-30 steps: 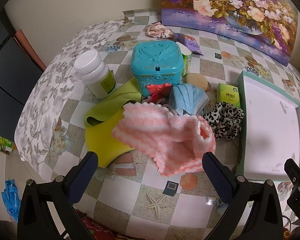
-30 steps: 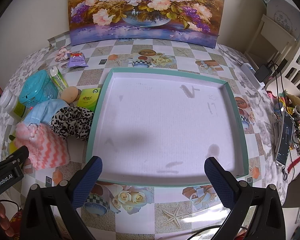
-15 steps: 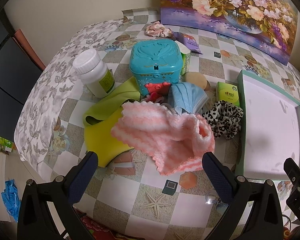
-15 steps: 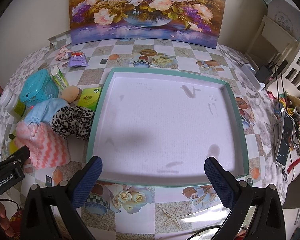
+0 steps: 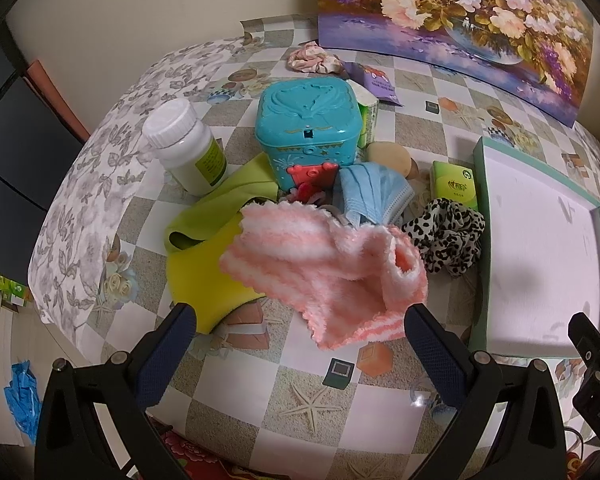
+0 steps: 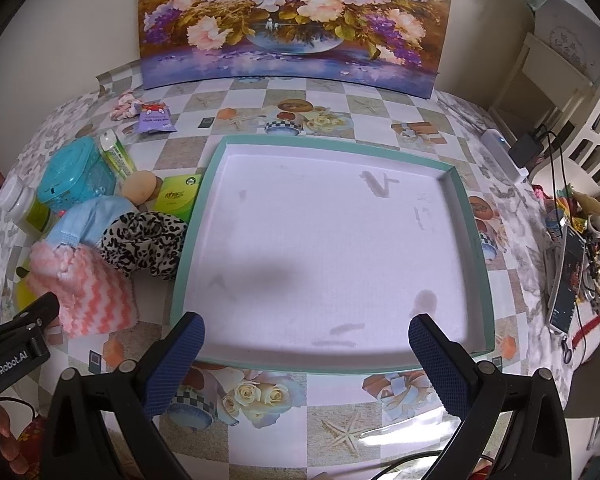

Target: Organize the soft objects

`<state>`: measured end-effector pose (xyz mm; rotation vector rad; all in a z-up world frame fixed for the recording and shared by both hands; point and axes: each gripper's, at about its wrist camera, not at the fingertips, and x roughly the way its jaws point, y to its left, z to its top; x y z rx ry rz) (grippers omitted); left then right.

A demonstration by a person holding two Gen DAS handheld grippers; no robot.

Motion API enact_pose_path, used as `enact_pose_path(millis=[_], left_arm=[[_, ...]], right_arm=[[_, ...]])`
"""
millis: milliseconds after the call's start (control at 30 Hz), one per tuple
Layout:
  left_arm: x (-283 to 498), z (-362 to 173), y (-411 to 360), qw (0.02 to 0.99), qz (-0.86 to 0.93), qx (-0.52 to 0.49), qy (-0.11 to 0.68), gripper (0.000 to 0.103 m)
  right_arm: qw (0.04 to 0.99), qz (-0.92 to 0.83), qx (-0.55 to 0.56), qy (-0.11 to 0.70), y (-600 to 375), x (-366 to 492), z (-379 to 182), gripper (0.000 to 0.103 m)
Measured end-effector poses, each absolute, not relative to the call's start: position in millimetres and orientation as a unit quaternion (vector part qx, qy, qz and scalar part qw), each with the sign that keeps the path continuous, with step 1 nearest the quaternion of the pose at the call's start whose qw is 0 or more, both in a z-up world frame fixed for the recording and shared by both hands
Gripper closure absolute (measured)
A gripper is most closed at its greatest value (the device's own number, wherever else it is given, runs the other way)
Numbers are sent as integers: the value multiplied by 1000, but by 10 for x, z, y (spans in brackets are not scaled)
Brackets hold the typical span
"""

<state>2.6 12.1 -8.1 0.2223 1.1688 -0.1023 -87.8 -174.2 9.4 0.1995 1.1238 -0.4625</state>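
A fluffy pink-and-white cloth (image 5: 324, 268) lies on a pile with a yellow-green cloth (image 5: 204, 256), a blue face mask (image 5: 370, 196) and a leopard-print scrunchie (image 5: 446, 240). My left gripper (image 5: 300, 334) is open, just in front of the pink cloth, not touching it. A pink scrunchie (image 5: 312, 58) lies at the back. My right gripper (image 6: 306, 346) is open and empty over the near rim of the empty teal-edged tray (image 6: 328, 364). The pile shows left of the tray in the right wrist view: the pink cloth (image 6: 84, 284) and the leopard scrunchie (image 6: 144, 240).
A teal plastic box (image 5: 308, 128), a white bottle (image 5: 184, 148), a green packet (image 5: 454, 188), a beige sponge (image 5: 390, 154) and a purple sachet (image 5: 374, 84) stand around the pile. A flower painting (image 6: 288, 20) leans at the back. A phone and cables (image 6: 568, 272) lie far right.
My left gripper has edged slightly toward the pile. The right gripper has hardly moved. Both stay open.
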Motion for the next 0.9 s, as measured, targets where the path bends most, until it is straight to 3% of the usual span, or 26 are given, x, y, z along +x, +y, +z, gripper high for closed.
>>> enact_pose_path(millis=[900], left_arm=[[55,-36,157,828,-51,94,550,0]], right_arm=[[820,-205,90,526,-1719,-854,90,0]])
